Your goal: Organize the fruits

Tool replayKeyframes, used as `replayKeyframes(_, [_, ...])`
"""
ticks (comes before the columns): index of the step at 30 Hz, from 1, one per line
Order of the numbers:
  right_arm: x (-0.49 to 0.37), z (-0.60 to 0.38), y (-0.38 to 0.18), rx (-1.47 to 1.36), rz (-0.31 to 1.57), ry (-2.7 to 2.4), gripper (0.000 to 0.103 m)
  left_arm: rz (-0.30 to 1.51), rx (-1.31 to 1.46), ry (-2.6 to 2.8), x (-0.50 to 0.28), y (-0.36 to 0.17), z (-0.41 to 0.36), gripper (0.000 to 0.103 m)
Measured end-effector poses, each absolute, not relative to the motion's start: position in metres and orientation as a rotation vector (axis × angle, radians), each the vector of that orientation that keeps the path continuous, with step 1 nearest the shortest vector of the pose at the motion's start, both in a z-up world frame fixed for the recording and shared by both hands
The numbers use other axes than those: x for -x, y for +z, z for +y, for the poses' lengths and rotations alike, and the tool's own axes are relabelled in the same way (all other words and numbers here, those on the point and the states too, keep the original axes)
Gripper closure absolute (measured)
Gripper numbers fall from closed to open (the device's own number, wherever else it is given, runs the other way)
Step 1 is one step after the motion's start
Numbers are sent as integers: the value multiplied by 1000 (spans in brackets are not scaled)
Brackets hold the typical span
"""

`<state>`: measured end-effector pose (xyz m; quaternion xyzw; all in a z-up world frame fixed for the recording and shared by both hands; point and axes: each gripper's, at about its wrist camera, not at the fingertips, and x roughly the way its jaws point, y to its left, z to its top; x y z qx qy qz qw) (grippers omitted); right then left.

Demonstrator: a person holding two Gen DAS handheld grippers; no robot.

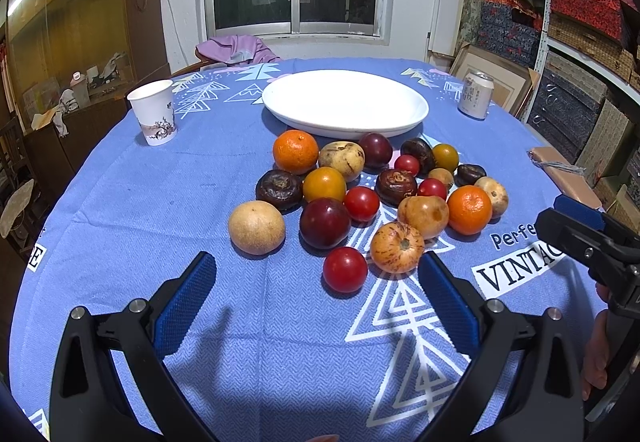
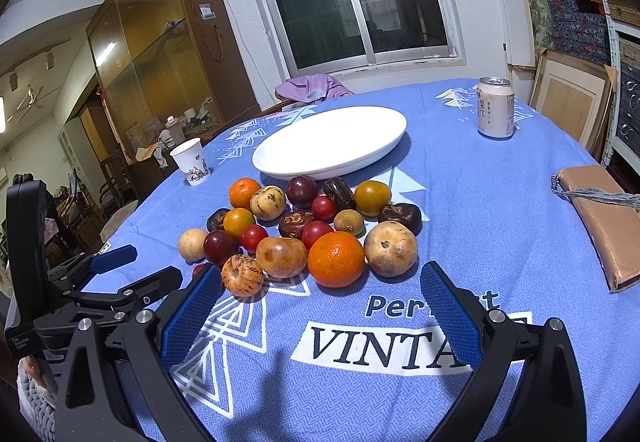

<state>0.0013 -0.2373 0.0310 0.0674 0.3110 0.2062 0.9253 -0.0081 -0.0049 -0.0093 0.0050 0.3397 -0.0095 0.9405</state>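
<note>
Now both your grippers, left gripper [image 1: 316, 294] and right gripper [image 2: 320, 306], hover with fingers spread wide and empty before the fruits [image 1: 360, 194] heaped on the desk [image 1: 160, 202], beside the bare white plate [image 1: 400, 122]. Nudging the pile could send round fruit rolling. Only the right view shows the brown pouch [image 2: 600, 218] whole.

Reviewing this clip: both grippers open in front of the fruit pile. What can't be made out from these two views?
- Red tomato: right wrist view, mostly hidden behind the right gripper finger.
- Right gripper: left wrist view, cut off by the frame edge.
- Can text: too small to read in either view.
- Tablecloth lettering: partly covered by the gripper finger.
- White plate inside: seen at a low angle, though it looks empty.
</note>
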Motion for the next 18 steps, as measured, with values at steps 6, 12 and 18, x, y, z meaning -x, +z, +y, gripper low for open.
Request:
replayKeyframes(6, [-3,-237,28,-147,658,417,3,708,13,-12,7,-10,-1,4])
replayKeyframes(12, [-7,-233,26,-147,695,459,3,789,144,-34,1,-22,20,4])
replayKeyframes(18, [-10,-238,27,-207,696,584,3,772,181,-147,8,-25,19,4])
